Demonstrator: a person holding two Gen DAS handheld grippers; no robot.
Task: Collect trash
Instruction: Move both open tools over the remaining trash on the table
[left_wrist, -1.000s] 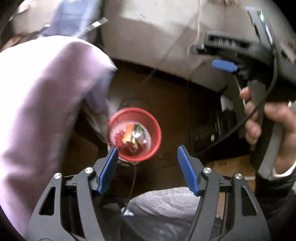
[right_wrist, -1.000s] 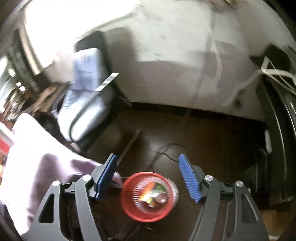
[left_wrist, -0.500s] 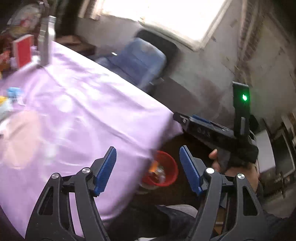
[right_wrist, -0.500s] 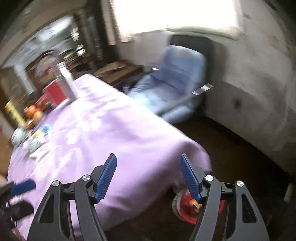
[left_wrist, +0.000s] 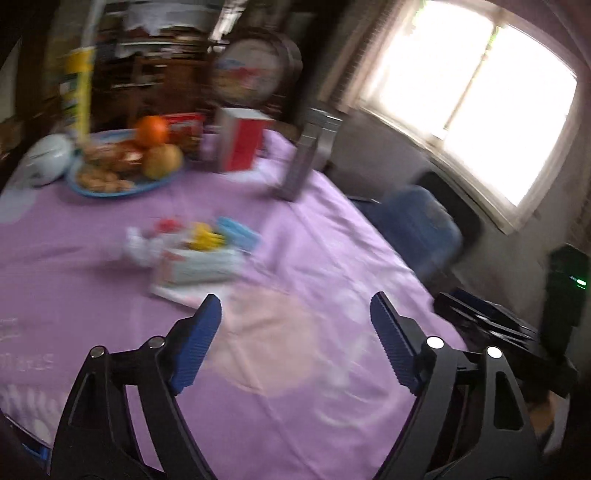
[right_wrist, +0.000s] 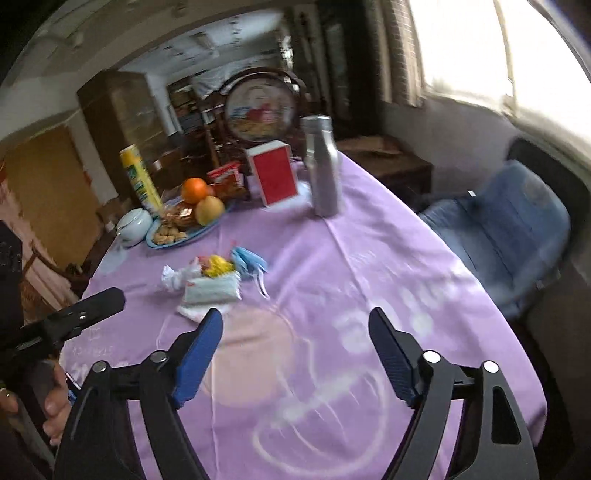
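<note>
Trash (right_wrist: 216, 278) lies beyond both empty claws, left claw (left_wrist: 295, 341) and right claw (right_wrist: 295, 354), just opened wide.

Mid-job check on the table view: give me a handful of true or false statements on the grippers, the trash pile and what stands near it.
1. Both grippers are empty. True: the left gripper and right gripper stand open with nothing between the fingers.
2. The trash pile lies on the purple tablecloth. True.
3. The silver bottle lies on its side. False: it stands upright.
4. The orange sits in the blue chair. False: it sits on the snack plate.
</note>
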